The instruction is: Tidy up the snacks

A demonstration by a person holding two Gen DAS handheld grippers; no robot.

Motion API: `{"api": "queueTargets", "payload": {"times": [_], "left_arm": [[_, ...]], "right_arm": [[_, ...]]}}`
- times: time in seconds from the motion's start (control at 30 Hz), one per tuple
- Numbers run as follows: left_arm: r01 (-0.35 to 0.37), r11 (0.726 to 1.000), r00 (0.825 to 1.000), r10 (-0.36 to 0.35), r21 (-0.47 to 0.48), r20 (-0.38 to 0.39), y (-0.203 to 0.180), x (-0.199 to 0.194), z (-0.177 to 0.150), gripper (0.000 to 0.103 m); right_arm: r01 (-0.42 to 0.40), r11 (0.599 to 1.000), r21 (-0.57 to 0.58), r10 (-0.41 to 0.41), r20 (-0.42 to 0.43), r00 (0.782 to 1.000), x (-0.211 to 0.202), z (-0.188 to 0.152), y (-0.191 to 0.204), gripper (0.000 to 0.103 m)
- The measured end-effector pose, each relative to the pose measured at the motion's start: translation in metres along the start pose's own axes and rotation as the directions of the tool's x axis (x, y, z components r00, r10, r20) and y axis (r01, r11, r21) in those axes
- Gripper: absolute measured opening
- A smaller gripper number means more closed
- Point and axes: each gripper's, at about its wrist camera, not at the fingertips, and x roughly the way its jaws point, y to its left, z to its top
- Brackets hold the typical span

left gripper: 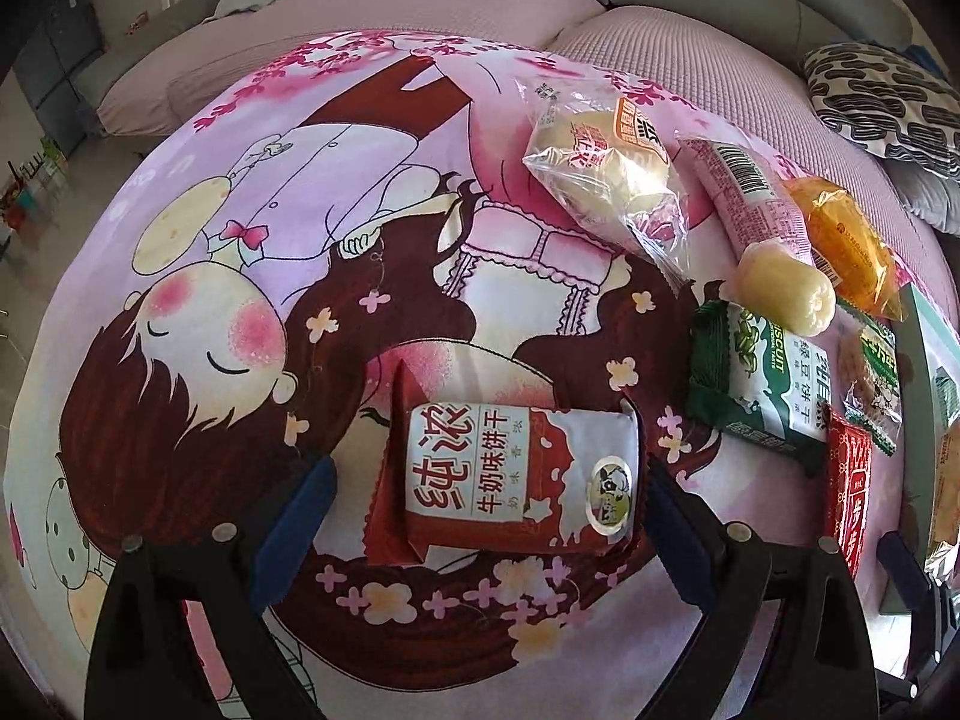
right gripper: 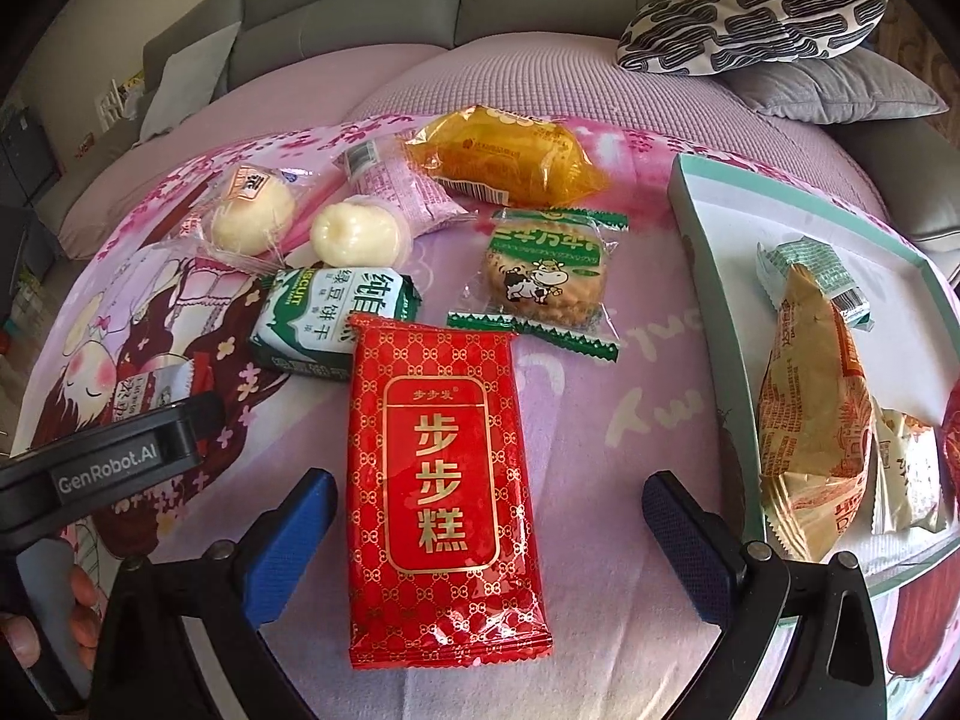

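Between the 2 blue pads of our right gripper lies the red cake packet, flat on the printed cloth with its long side running away from us. The fingers stand wide apart, with cloth showing on both sides of the packet, so neither pad touches it. Just past the fingertips, to the left, sits the green bean biscuit pack, its corner against the red packet's far left corner. Ahead and slightly right is the round cow biscuit in clear wrap. Farther ahead are the yellow cake packet, a pink wrapped roll, a white jelly cup and a clear bag with a pale bun. To the right of the right finger stands the teal-rimmed tray, holding an orange-printed packet and a few smaller ones.

Our left gripper is spread just as wide around the milk biscuit packet, which lies crosswise between the pads. Its right end reaches close to the right pad; we cannot tell whether they touch. The left pad is clear of it.
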Motion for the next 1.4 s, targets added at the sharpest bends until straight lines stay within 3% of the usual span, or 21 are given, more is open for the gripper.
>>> {"api": "queueTargets", "payload": {"times": [0.3,0.4,0.53,0.8,1.07,1.4], "left_arm": [[0.026,1.000,0.999,-0.025,-0.008,0.026,0.002,-0.009,0.001,0.094],[0.043,0.999,0.998,-0.043,-0.006,0.035,0.001,-0.013,0.002,0.079],[0.052,0.999,0.998,-0.052,0.006,0.039,-0.003,-0.017,0.002,0.072],[0.058,0.998,0.997,-0.059,0.012,0.052,-0.004,-0.019,-0.001,0.064],[0.076,0.997,0.994,-0.077,0.013,0.077,-0.001,-0.029,-0.001,0.063],[0.099,0.995,0.984,-0.100,0.010,0.144,0.000,-0.057,0.004,0.063]], "right_arm": [[-0.011,1.000,0.009,0.011,0.021,1.000,-0.005,0.002,-0.003,0.074],[-0.019,1.000,0.014,0.019,0.024,1.000,-0.006,0.003,-0.003,0.070],[-0.037,0.999,0.009,0.036,0.021,0.999,-0.005,0.003,-0.002,0.057],[-0.043,0.999,0.021,0.043,0.025,0.999,-0.007,0.003,-0.005,0.051],[-0.054,0.998,0.032,0.053,0.035,0.998,-0.012,0.004,-0.008,0.048],[-0.077,0.996,0.034,0.073,0.109,0.991,-0.042,0.007,-0.010,0.048]]}}
